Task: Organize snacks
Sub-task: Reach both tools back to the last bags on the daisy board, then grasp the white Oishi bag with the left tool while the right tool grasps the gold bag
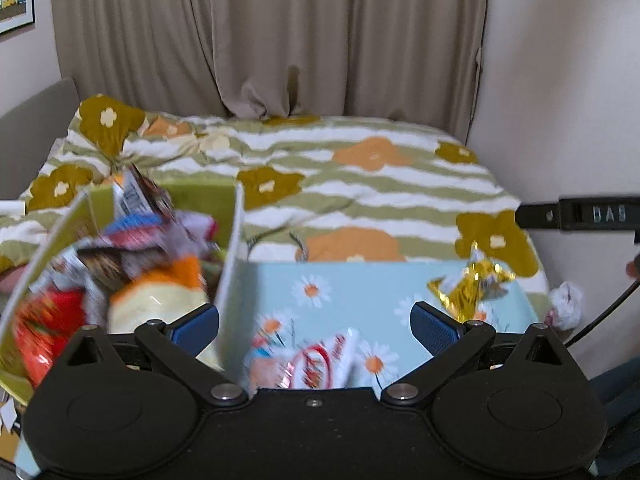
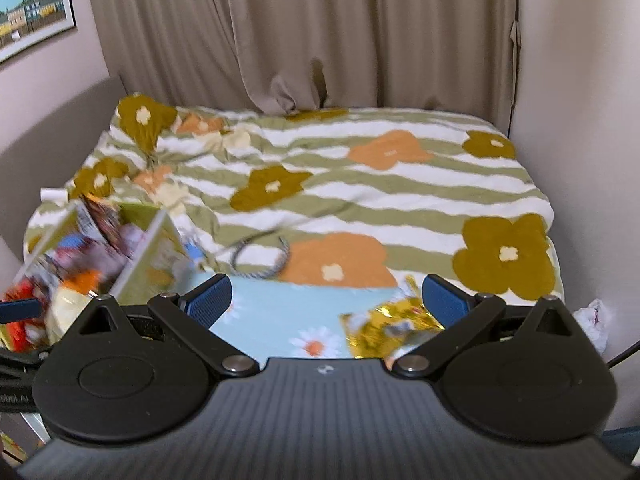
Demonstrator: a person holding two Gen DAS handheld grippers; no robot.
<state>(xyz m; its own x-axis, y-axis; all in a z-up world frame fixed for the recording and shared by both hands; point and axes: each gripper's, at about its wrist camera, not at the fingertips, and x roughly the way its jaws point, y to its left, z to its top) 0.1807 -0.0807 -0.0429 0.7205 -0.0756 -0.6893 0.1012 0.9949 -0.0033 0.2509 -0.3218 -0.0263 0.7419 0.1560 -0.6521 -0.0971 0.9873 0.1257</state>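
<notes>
Both the left gripper (image 1: 315,322) and right gripper (image 2: 327,300) gape empty. The gold packet (image 2: 394,326) looks light, crinkly, slippery; pinch its crimped edge.

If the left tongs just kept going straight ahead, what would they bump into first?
Probably the white side wall of the snack box, which stands between the open left tongs; the red-and-white wrapper lies lower. Depth is unclear.

"DAB" on black bar (image 1: 600,214), rest blurred
</notes>
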